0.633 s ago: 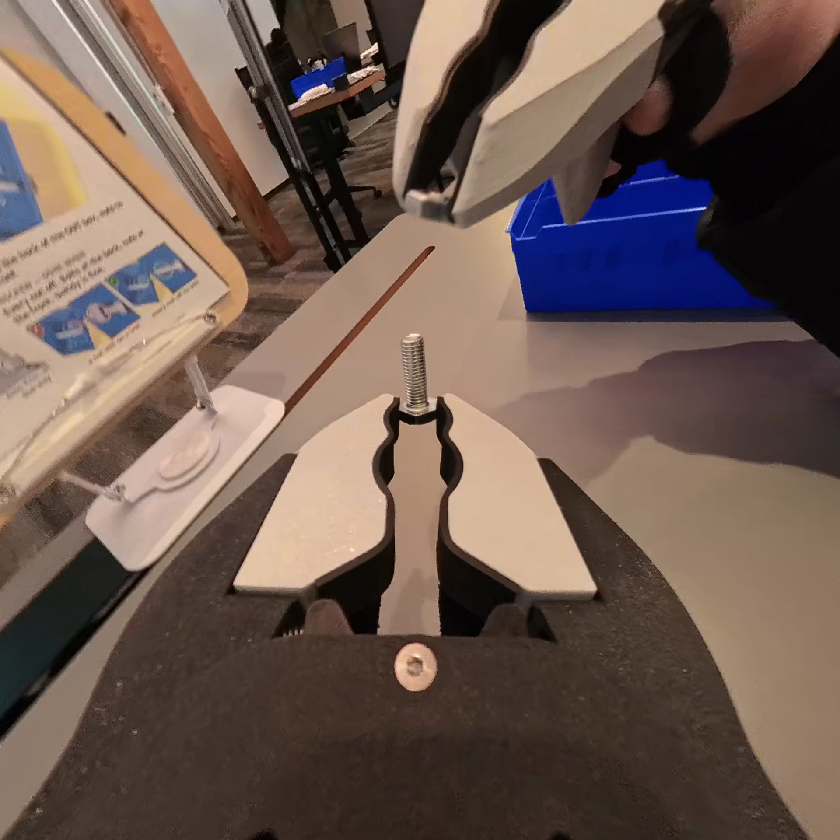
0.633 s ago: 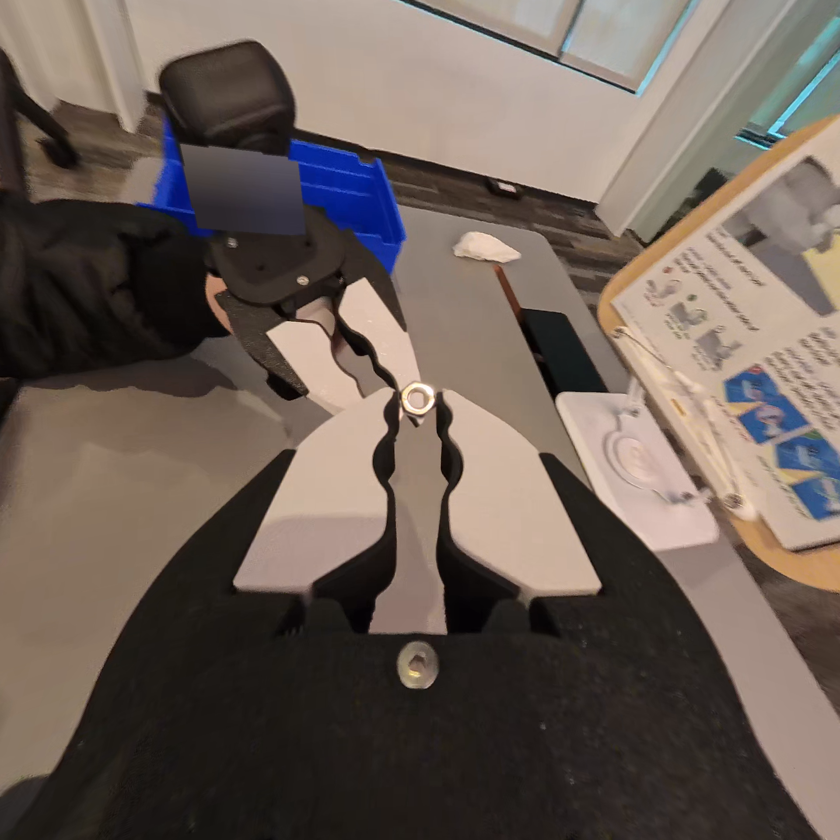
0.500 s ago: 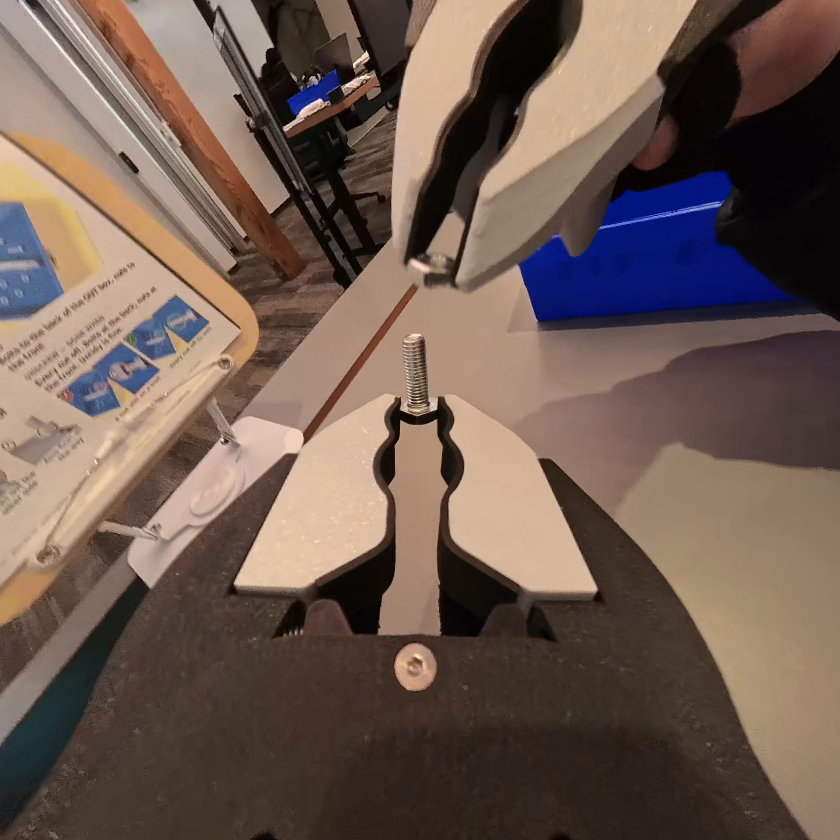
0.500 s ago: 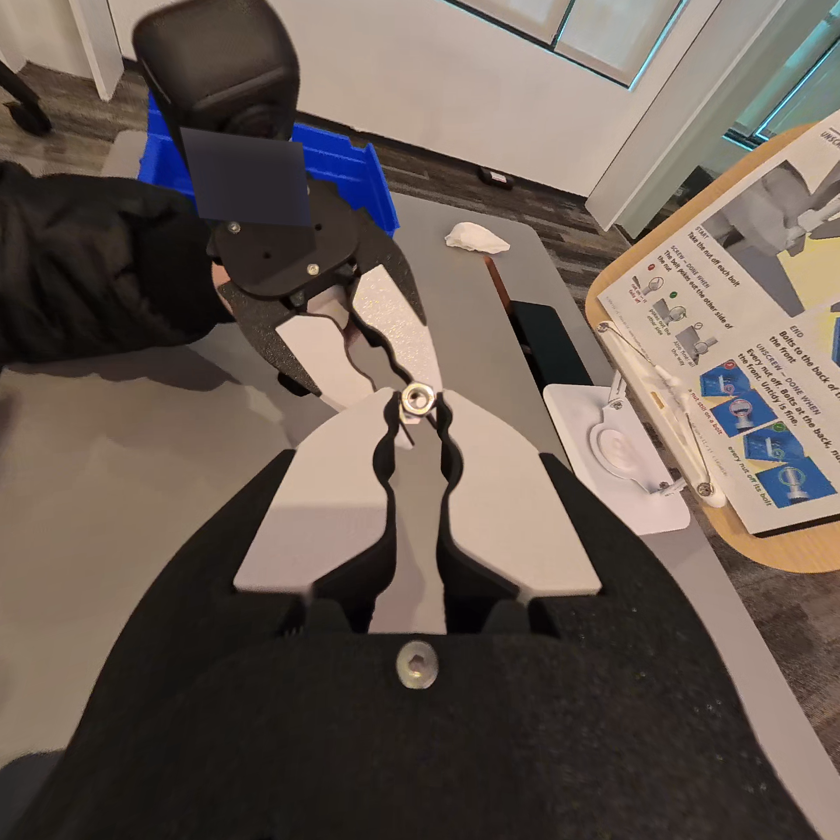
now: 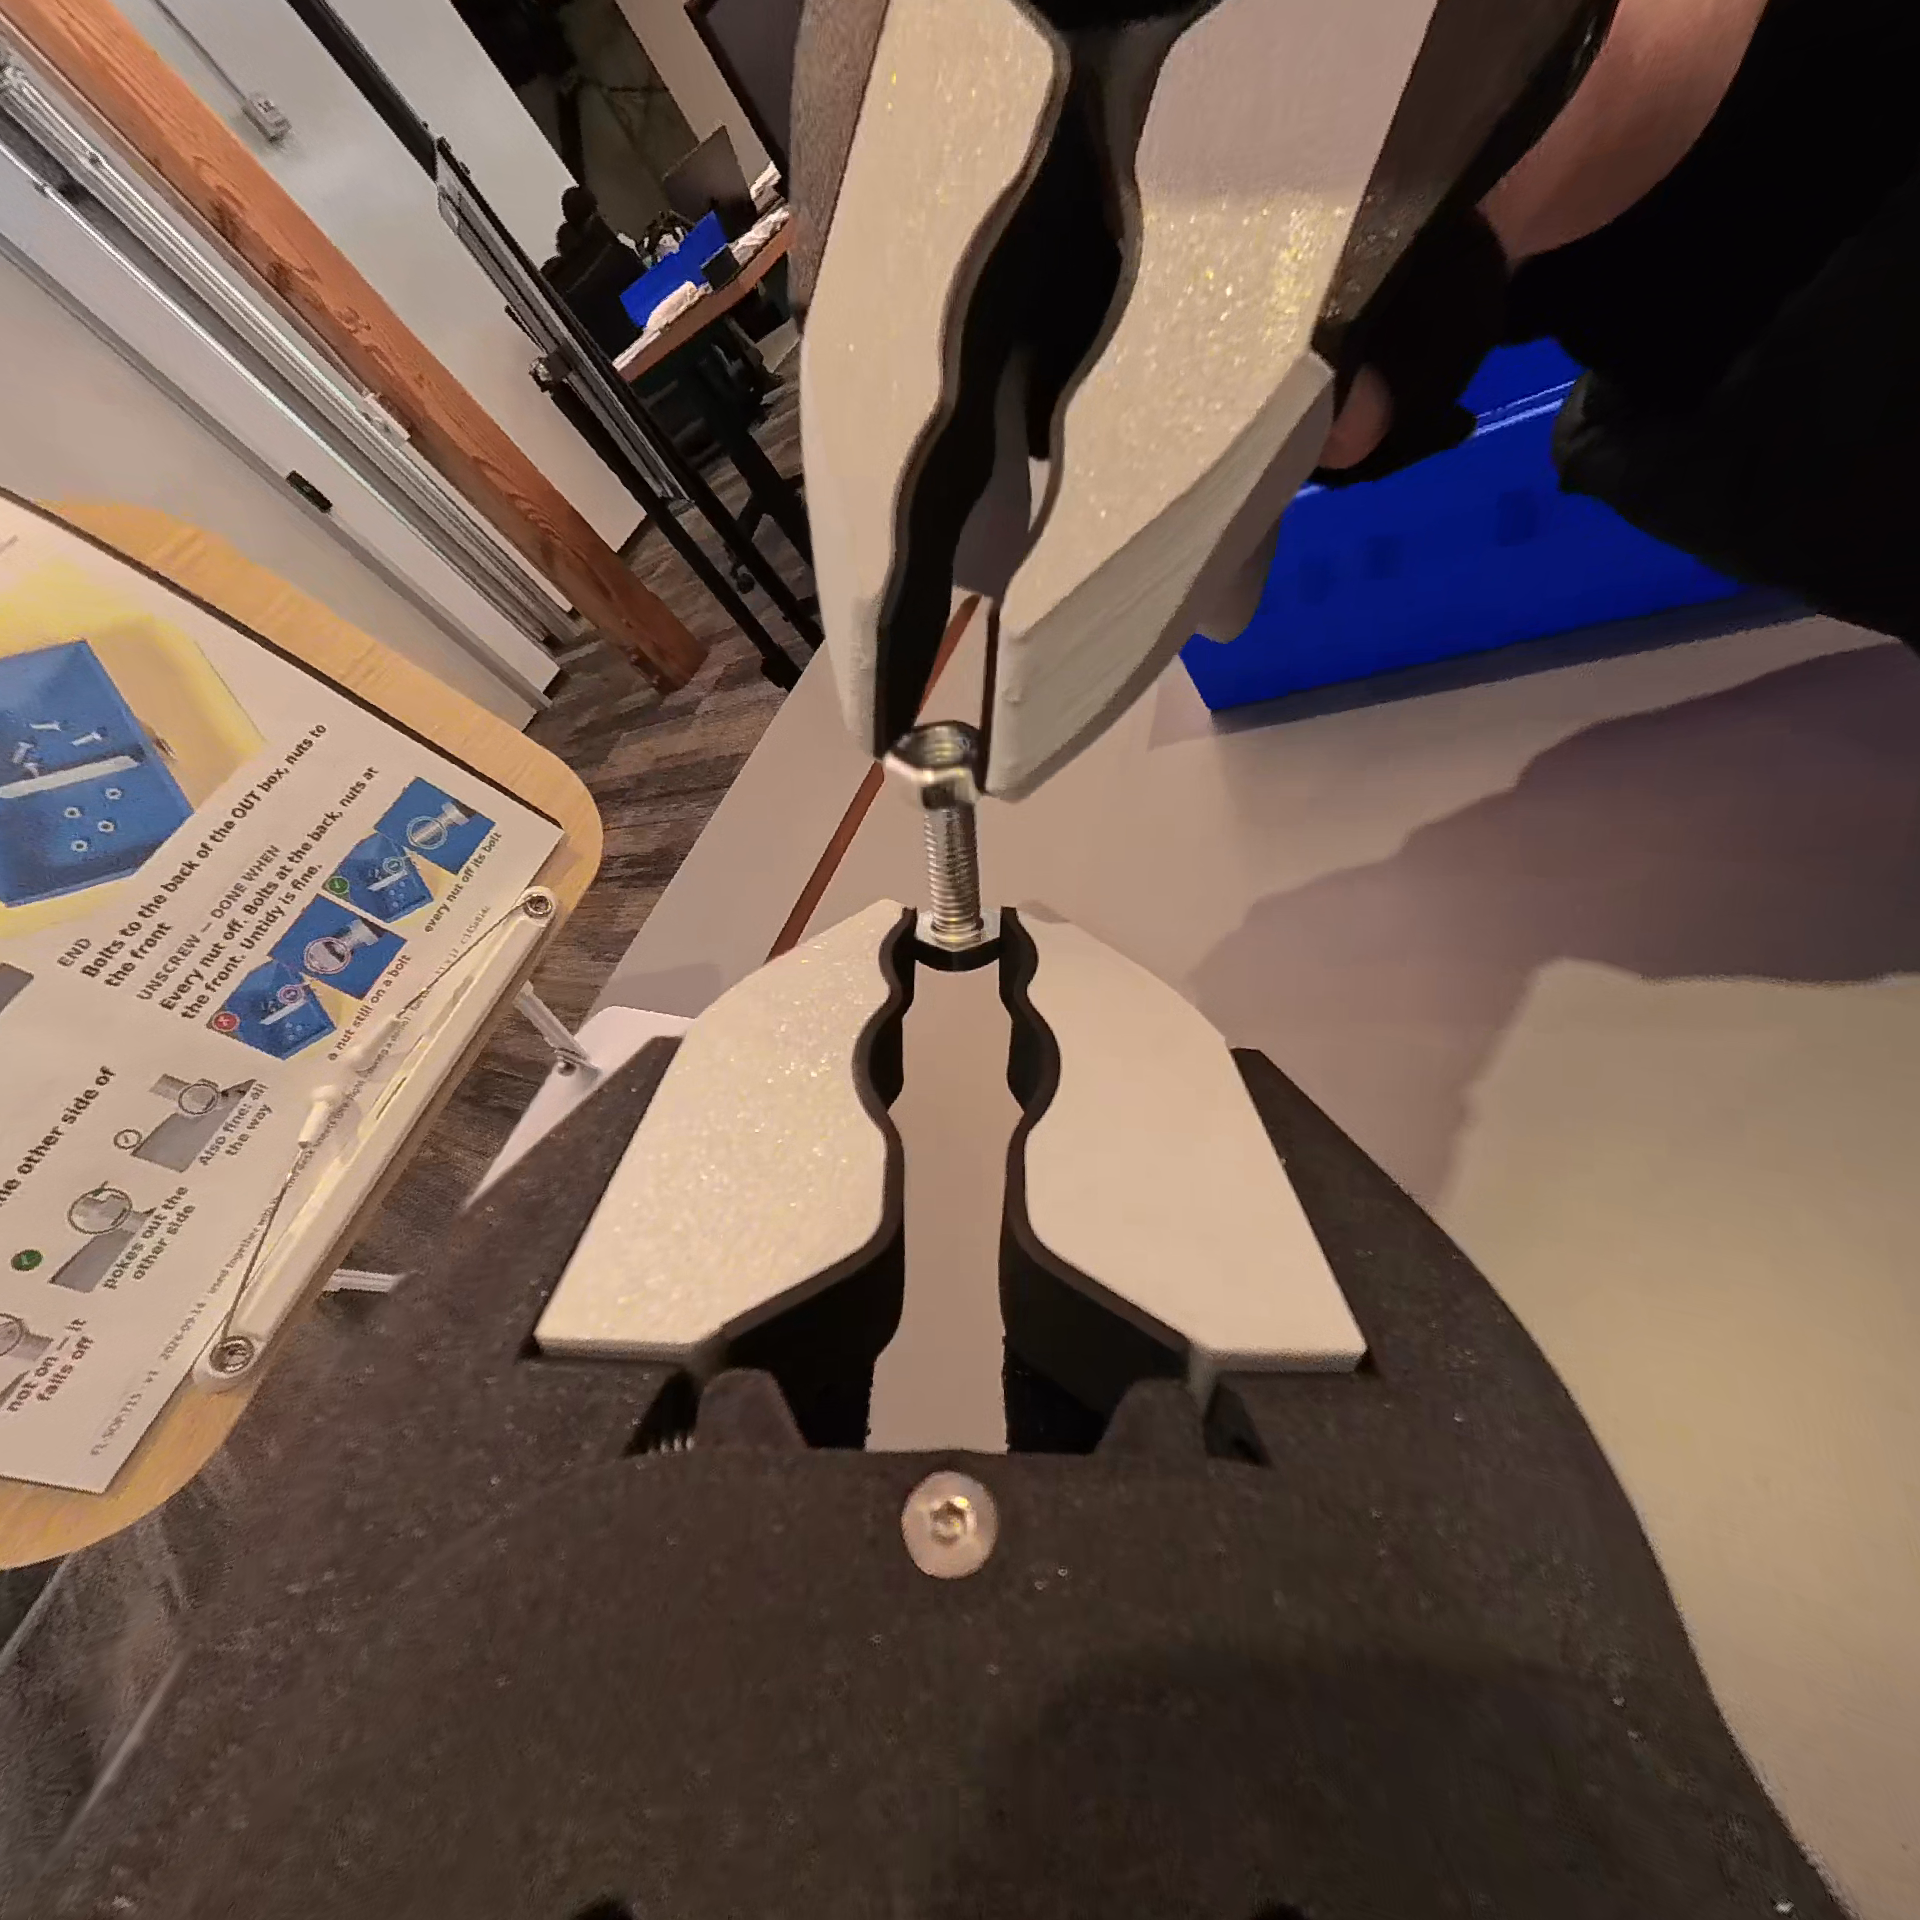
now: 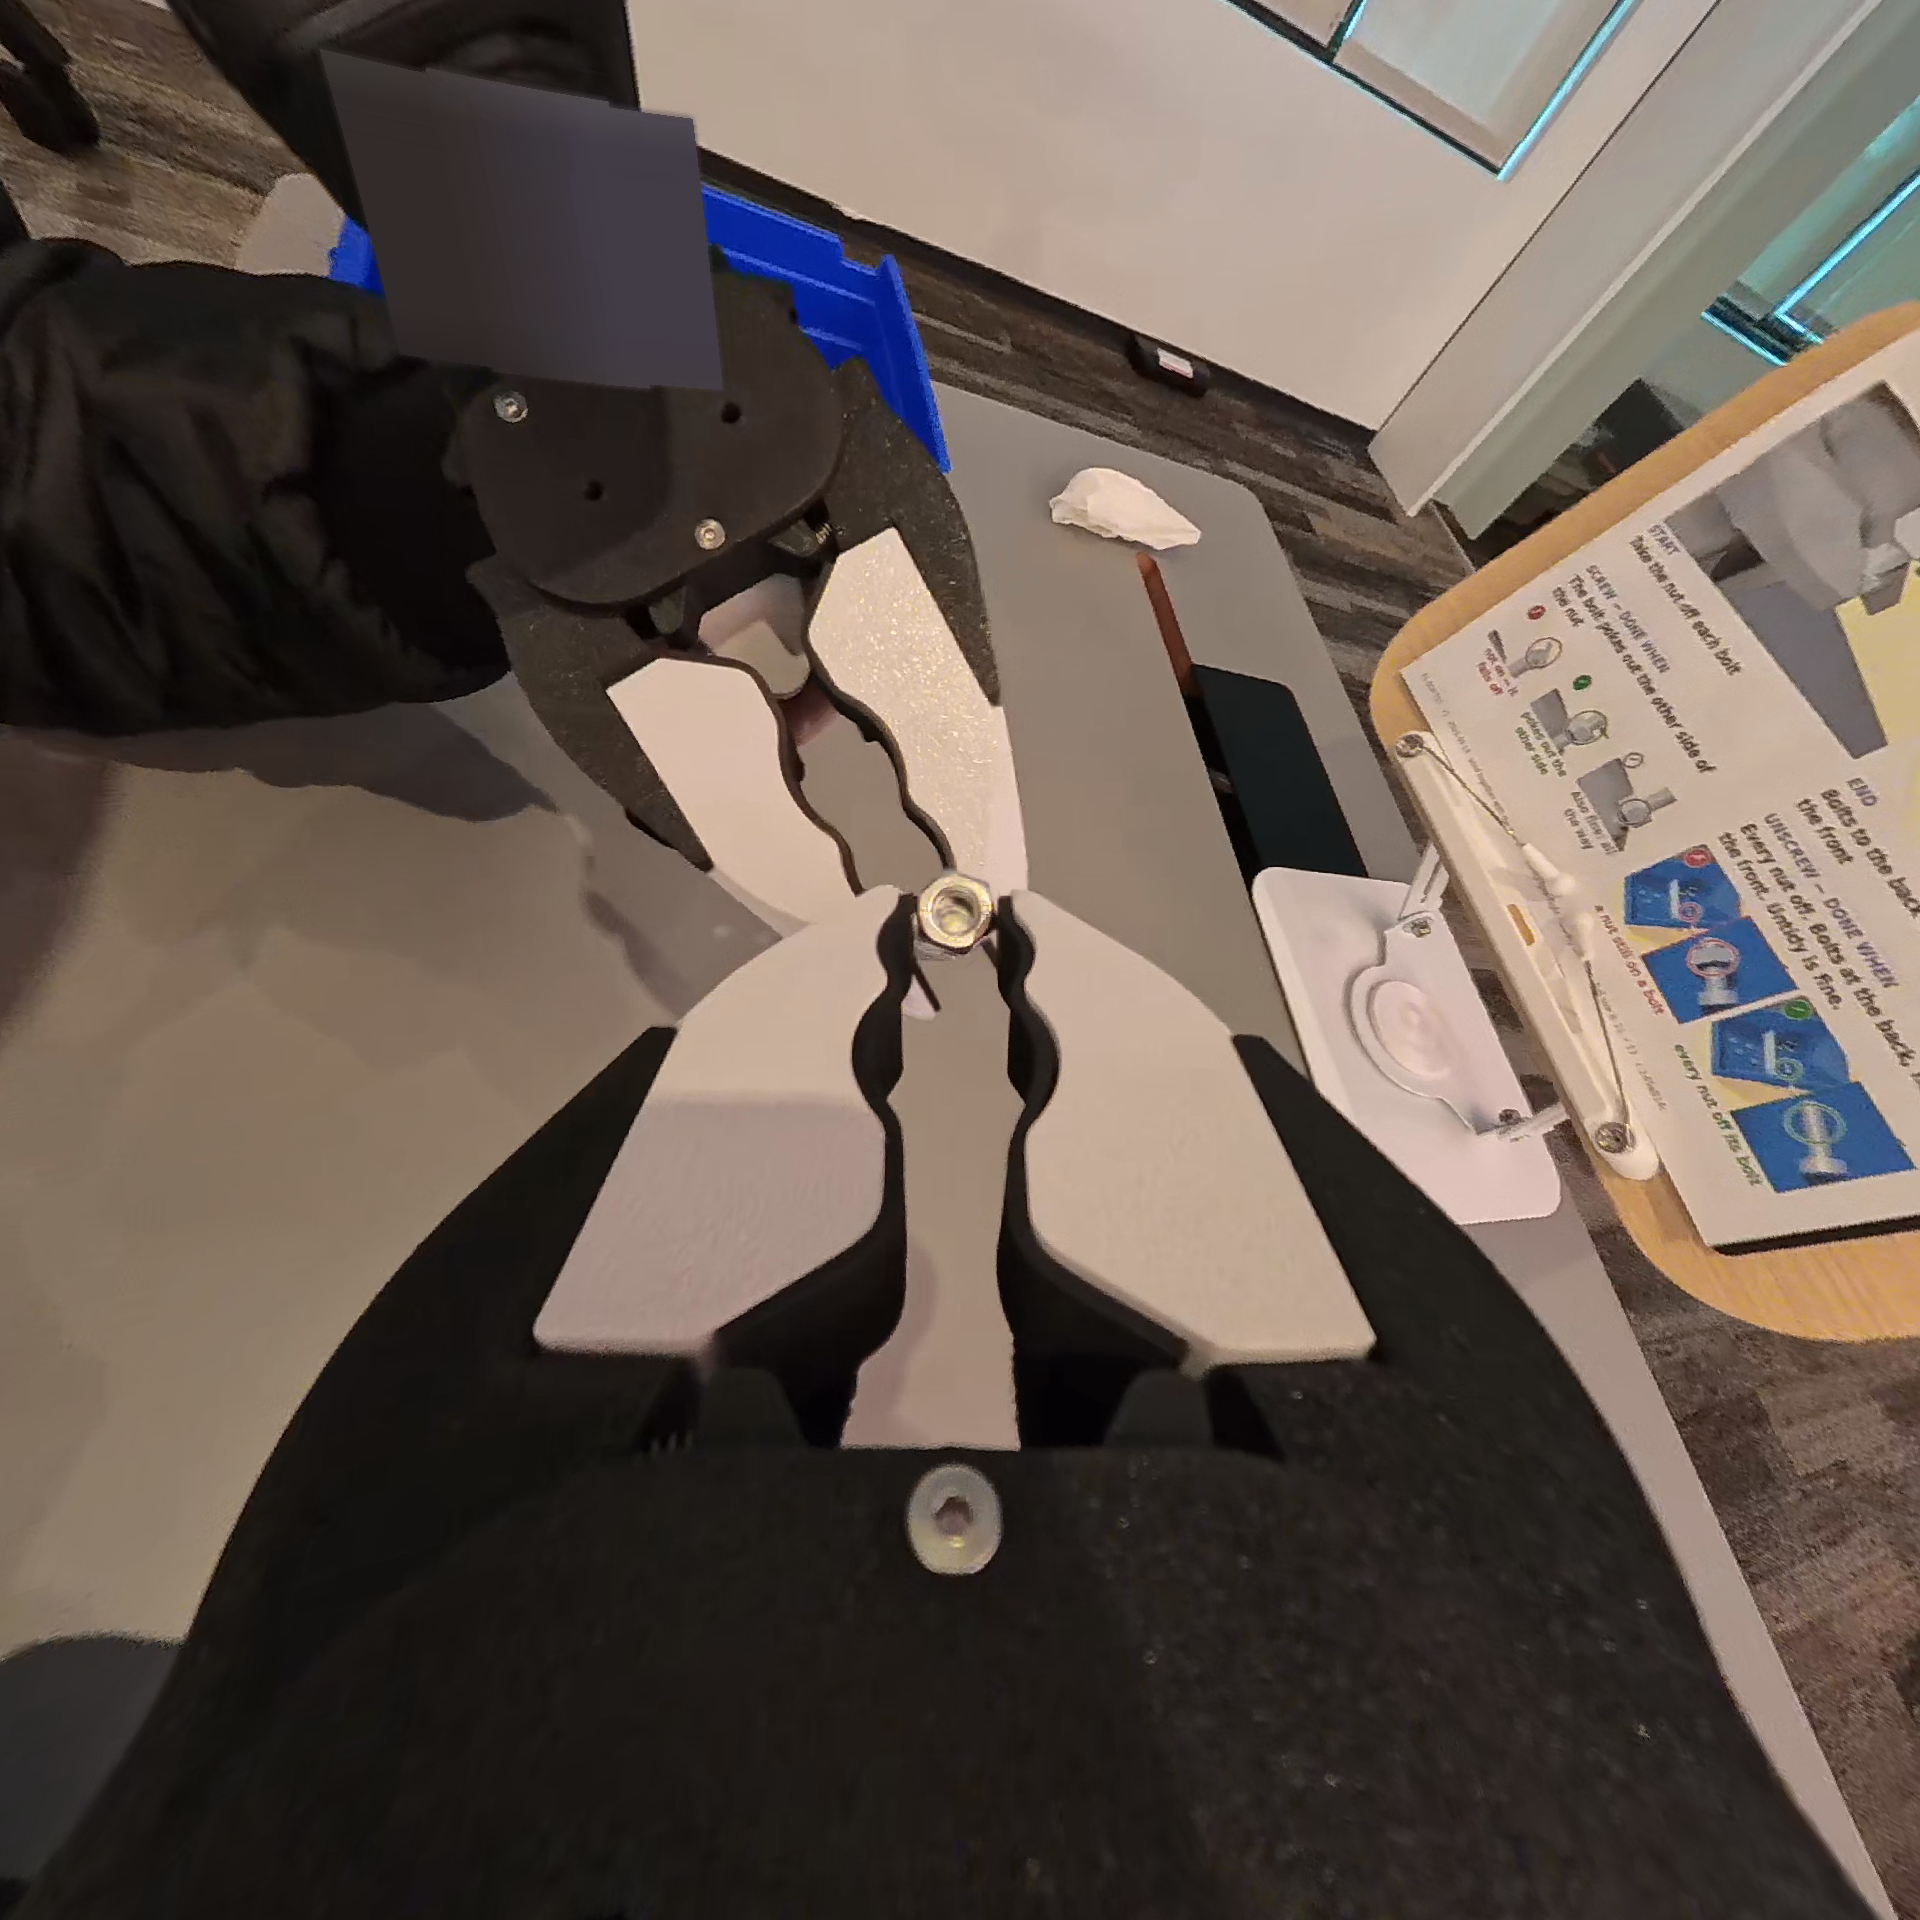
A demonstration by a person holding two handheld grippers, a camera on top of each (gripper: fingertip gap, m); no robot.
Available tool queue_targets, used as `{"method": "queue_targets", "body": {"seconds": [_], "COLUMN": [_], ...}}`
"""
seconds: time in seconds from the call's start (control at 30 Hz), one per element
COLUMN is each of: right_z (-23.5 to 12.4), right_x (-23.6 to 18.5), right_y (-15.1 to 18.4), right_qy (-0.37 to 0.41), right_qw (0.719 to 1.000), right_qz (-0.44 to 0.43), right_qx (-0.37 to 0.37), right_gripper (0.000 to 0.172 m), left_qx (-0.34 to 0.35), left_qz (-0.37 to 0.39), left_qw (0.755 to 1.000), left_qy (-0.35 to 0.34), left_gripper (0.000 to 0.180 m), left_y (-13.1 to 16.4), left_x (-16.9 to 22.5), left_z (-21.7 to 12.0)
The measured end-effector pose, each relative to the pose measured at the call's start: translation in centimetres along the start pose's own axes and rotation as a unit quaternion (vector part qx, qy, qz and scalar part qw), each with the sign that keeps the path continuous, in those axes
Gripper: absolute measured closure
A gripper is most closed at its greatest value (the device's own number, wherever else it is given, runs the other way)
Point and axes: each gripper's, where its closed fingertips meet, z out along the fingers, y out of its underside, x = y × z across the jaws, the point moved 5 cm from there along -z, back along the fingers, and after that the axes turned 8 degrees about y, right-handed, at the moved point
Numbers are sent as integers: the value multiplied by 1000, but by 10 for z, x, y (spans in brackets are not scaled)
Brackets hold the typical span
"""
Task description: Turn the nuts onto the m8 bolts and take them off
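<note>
With the left tongs [image 5: 948,930] pinching the bolt [image 5: 951,868] by its head and the right tongs [image 6: 954,930] pinching the nut [image 6: 953,923] at its tip, keep the nut square to the thread (cross-threading seems the risk) — then turn gently.

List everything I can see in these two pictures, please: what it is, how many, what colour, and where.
bolt: one, silver, upright, head clamped in the left gripper
nut: one, silver, on the bolt's tip, clamped in the right gripper
bin: one, blue, on the table's far side
table: one, grey
instruction board: one, white sheet on wood, beside the table
stand base: one, white, at the table edge
crumpled tissue: one, white, at the table's far end
left gripper: white fingers, black body
right gripper: the same
sleeve: black
</note>
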Motion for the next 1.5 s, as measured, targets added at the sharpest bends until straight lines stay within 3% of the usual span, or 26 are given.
{"method": "queue_targets", "body": {"seconds": [0.3, 1.07, 1.37, 1.5], "right_z": [-8, -26, -27, -23], "right_x": [-6, -11, -12, -9], "right_y": [-6, -30, -33, -32], "right_qy": [-28, -51, -50, -29], "right_qw": [999, 982, 981, 985], "right_qz": [-12, -33, -35, -27], "right_qx": [31, 180, 186, 168], "right_gripper": [158, 158, 158, 158], "left_qx": [29, 182, 196, 170], "left_qz": [26, -40, -48, -53], "left_qw": [999, 979, 974, 981], "left_qy": [18, 86, 100, 74], "left_gripper": [165, 165, 165, 165], "left_y": [-9, -37, -38, -35], "left_x": [7, 13, 13, 8], "left_z": [-7, -26, -28, -26]}}
